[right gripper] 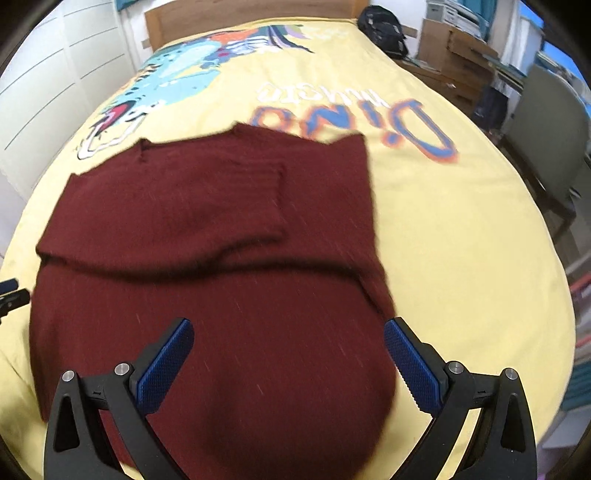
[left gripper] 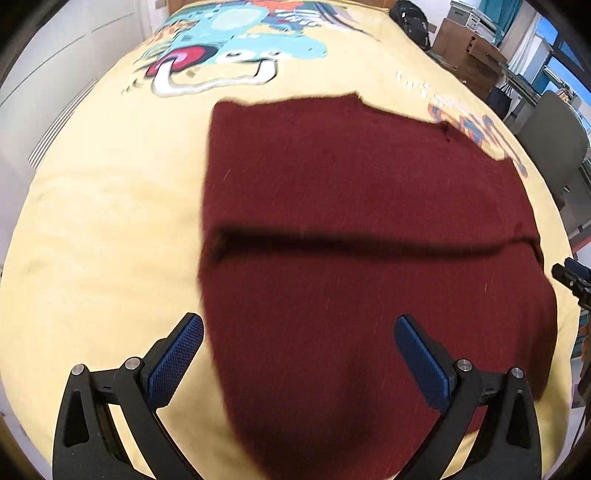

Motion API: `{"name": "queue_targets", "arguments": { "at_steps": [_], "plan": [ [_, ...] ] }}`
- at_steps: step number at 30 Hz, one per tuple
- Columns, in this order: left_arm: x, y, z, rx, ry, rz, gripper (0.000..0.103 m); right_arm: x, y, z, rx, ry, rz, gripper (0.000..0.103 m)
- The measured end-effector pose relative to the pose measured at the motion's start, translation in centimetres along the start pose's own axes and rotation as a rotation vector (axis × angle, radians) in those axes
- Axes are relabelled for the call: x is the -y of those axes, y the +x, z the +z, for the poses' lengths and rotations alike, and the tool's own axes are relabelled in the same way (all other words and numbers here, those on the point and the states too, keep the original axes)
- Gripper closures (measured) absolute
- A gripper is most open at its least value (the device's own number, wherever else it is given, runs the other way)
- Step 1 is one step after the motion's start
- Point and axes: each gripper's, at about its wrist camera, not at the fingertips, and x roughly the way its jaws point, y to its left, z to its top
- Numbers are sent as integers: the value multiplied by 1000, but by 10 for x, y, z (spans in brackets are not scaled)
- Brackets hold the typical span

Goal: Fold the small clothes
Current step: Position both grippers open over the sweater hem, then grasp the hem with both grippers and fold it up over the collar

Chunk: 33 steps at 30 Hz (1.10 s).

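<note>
A dark red sweater (left gripper: 369, 229) lies partly folded on the yellow bedspread (left gripper: 110, 221). Both grippers, left (left gripper: 299, 354) and right (right gripper: 288, 354), hover at 6 o'clock, fingers wide apart, holding nothing.

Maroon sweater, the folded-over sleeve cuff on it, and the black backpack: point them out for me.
Maroon sweater (right gripper: 221, 314): right wrist view, middle of the body.
Sleeve cuff (right gripper: 266, 199): right wrist view, ribbed end of the folded sleeve.
Black backpack (right gripper: 384, 29): right wrist view, its front, beyond the bed's far corner.

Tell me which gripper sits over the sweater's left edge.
The left gripper: one finger over yellow bedspread, one over maroon sweater. The right gripper straddles its right edge.
</note>
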Motion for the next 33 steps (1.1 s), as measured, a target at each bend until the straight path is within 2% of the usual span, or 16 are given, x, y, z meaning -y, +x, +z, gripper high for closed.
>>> {"name": "queue_targets", "arguments": {
  "at_steps": [5,11,20,22,24,25,26,27,28,29,30,32,33],
  "plan": [
    [-14,-6,-41,-45,-53,15,1,17,-6,-48,-68,74,-2,0],
    [-18,-3,-76,-97,-82,13,1,21,-4,-88,-136,89,6,0],
    [2,24,-110,-198,-65,-7,1,22,6,-112,-224,108,22,2],
    [8,30,-114,-215,-55,-9,2,22,10,-114,-262,113,11,12],
    [16,33,-116,-227,-27,-15,5,23,16,-120,-307,133,53,49],
    [21,33,-115,-229,-15,-20,7,23,18,-122,-320,140,78,56],
    [24,32,-114,-227,-5,-29,17,22,20,-124,-334,137,100,64],
    [26,31,-113,-226,0,-37,31,21,19,-124,-336,132,109,72],
    [28,29,-112,-221,7,-51,38,20,18,-124,-336,129,125,77],
    [29,28,-111,-216,11,-62,55,20,17,-123,-337,128,143,85],
    [31,26,-110,-215,14,-76,76,19,15,-122,-334,122,150,88],
    [31,23,-105,-218,-1,-128,93,20,8,-119,-319,110,161,90],
    [33,21,-103,-216,-2,-135,94,21,5,-117,-310,113,173,91]
  ]
}}
